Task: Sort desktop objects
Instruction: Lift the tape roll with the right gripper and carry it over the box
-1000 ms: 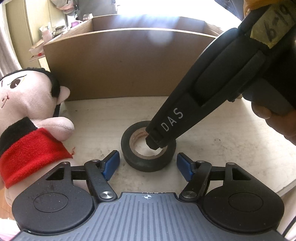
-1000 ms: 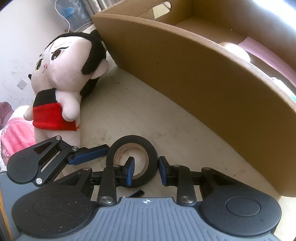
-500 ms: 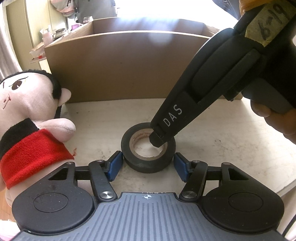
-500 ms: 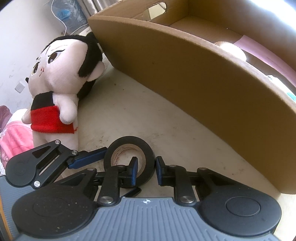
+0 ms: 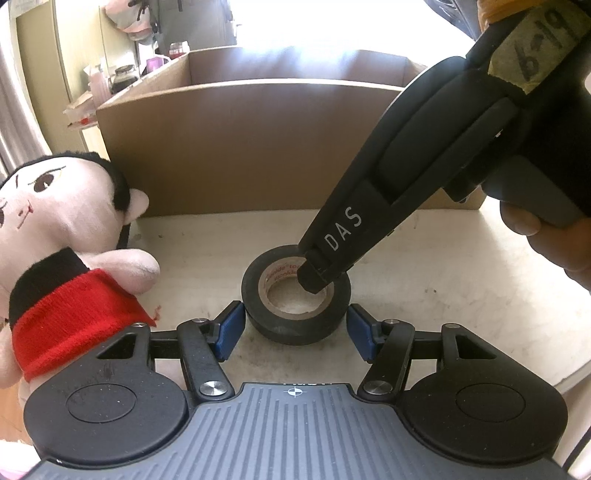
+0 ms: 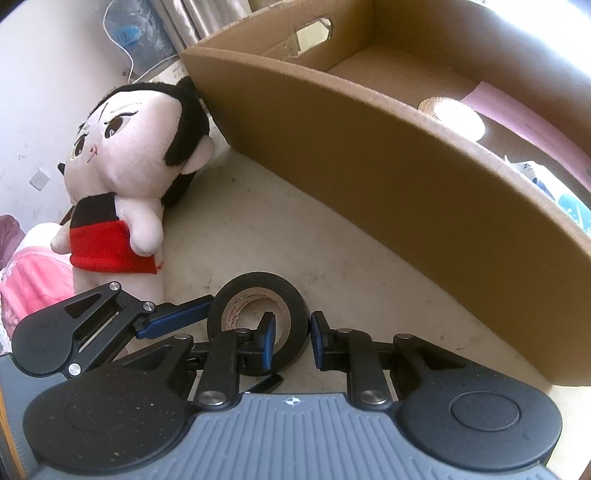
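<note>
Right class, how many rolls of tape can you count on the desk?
1. The black tape roll lies flat on the desk between the plush doll and the cardboard box. More could be hidden inside the box.

A home (plush doll, cluttered shelves).

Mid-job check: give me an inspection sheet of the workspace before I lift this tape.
Surface: pale table, scuffed and speckled.
Job's things: black tape roll lying flat; plush doll beside it, apart; open cardboard box behind, holding a pale round thing and a pink sheet.
Clutter: pink cloth by the doll.
Grippers: left gripper has just been closing, pads on the roll's outer sides; right gripper shut on the roll's wall, one finger in the core.
Cables: white cord at the far wall.
Surroundings: cluttered shelf, bright window.
</note>
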Tool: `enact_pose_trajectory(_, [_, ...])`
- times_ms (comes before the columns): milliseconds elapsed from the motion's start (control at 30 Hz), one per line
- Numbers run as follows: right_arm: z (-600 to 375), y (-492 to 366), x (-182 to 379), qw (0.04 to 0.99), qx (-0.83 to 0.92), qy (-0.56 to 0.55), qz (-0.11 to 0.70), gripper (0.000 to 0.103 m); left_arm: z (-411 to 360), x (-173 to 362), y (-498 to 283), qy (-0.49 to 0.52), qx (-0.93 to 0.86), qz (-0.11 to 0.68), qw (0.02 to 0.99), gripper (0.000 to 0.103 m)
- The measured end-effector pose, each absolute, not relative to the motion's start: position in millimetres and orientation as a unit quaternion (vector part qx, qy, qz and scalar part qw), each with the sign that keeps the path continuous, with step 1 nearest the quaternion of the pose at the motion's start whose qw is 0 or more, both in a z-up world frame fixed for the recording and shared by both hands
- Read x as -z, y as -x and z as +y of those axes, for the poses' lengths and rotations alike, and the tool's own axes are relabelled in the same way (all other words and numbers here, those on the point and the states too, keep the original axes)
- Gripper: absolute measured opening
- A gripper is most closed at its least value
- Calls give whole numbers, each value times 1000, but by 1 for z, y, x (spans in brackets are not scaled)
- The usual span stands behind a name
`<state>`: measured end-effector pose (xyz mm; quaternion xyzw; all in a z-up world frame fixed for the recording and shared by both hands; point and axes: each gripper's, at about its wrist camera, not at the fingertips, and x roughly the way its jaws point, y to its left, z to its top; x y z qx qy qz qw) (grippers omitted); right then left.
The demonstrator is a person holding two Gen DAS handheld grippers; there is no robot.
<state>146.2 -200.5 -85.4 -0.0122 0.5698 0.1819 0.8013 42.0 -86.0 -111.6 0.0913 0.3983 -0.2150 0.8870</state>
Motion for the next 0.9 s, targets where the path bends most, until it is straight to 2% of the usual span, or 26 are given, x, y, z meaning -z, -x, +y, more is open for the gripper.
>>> enact_pose_trajectory(633, [-198, -132, 55, 825, -181, 17, 535, 23, -105, 103, -13, -95, 206, 364, 903, 60])
enact_pose_trajectory(900, [-197, -124, 42, 837, -182, 16, 515, 23, -99, 92, -25, -102, 203, 345, 911, 61])
